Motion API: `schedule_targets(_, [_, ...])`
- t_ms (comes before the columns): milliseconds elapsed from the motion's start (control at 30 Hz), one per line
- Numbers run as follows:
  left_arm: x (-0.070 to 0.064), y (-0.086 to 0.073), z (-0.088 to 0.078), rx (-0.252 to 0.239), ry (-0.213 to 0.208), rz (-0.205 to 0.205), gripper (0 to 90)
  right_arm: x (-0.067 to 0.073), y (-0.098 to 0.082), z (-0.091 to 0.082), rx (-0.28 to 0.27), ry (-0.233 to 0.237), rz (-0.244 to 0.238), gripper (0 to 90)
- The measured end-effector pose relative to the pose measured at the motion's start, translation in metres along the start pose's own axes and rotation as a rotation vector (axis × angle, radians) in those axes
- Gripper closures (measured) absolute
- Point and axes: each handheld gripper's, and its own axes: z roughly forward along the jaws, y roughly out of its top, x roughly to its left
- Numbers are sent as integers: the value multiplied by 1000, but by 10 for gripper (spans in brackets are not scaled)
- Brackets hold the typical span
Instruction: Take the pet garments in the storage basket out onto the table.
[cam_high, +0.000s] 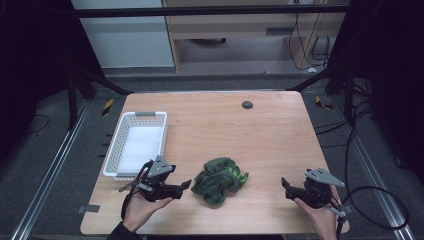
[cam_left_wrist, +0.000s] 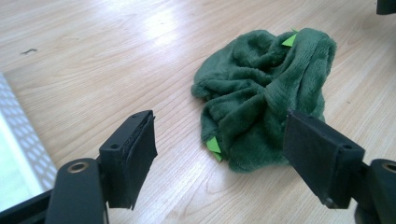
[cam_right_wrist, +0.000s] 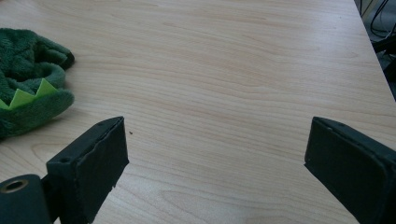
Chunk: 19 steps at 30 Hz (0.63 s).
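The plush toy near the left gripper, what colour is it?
Dark green plush toy with small lime-green spikes; the left gripper view shows it best.

Your left gripper (cam_high: 186, 185): bare wood between its tips and green plush cloth (cam_high: 220, 180), nothing blocking. White basket (cam_high: 113, 150) sits just behind that hand, walling off left edge. Your right gripper (cam_high: 285, 183): open tabletop (cam_high: 270, 135) ahead, wide clear lane to cloth. Far half of table free apart from small dark disc (cam_high: 247, 105) near back edge.
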Motion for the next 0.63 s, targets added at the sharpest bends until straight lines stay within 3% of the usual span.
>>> schedule_targets(267, [8,-24,-10,-33,22,-70,303,2,-1,0,-4,6,-9,73])
schedule_targets(633, [13,-51,-21,-44,49,-110,319,6,-3,0,7,15,-17,73])
